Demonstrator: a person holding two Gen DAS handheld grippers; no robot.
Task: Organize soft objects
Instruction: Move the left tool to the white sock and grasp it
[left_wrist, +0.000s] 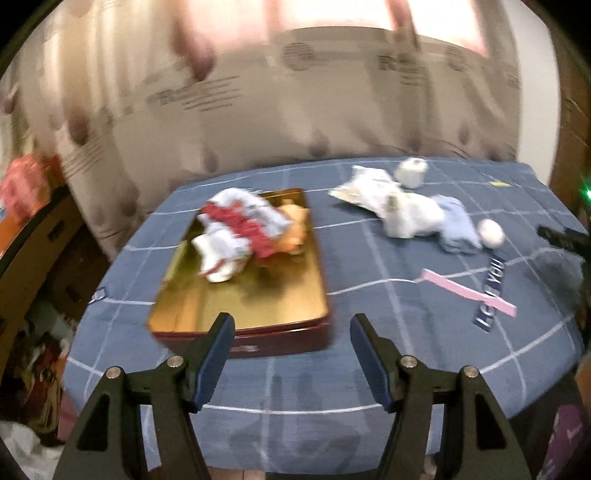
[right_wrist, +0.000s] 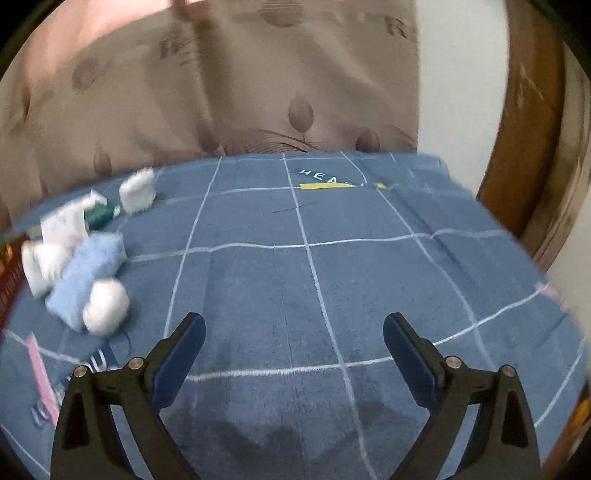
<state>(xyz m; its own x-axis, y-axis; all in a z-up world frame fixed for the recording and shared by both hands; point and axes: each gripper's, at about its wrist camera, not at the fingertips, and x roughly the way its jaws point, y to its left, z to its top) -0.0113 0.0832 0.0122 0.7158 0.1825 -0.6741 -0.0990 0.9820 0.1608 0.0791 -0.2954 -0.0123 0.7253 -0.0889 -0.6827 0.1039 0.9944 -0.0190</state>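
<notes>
A blue cloth (left_wrist: 369, 266) with a white grid pattern covers the counter, and a beige curtain (left_wrist: 258, 110) hangs behind it. On the left part of the cloth sits an open tin (left_wrist: 240, 295), gold inside and dark red on its outer wall. In its far half lies a heap of soft things: a red and white cloth (left_wrist: 243, 225), a white piece (left_wrist: 218, 258) and an orange one (left_wrist: 295, 229) beside them; blur hides what each is. To the right of the tin, well apart from it, a second pile lies on the cloth: white fabric (left_wrist: 406, 214), a light blue towel (right_wrist: 85, 280) touching it, and a white ball (right_wrist: 107, 306) resting against the towel's near end. A white roll (left_wrist: 410, 171) stands near the far edge. A pink strip (left_wrist: 469, 291) and a dark printed strip (left_wrist: 489, 291) lie crossed, nearer than the ball. The left gripper (left_wrist: 291, 328) hovers over the near edge by the tin, its fingers (left_wrist: 218, 350) spread wide and holding nothing. The right gripper (right_wrist: 294, 336) hangs over bare cloth, fingers (right_wrist: 406, 354) likewise wide apart and empty.
</notes>
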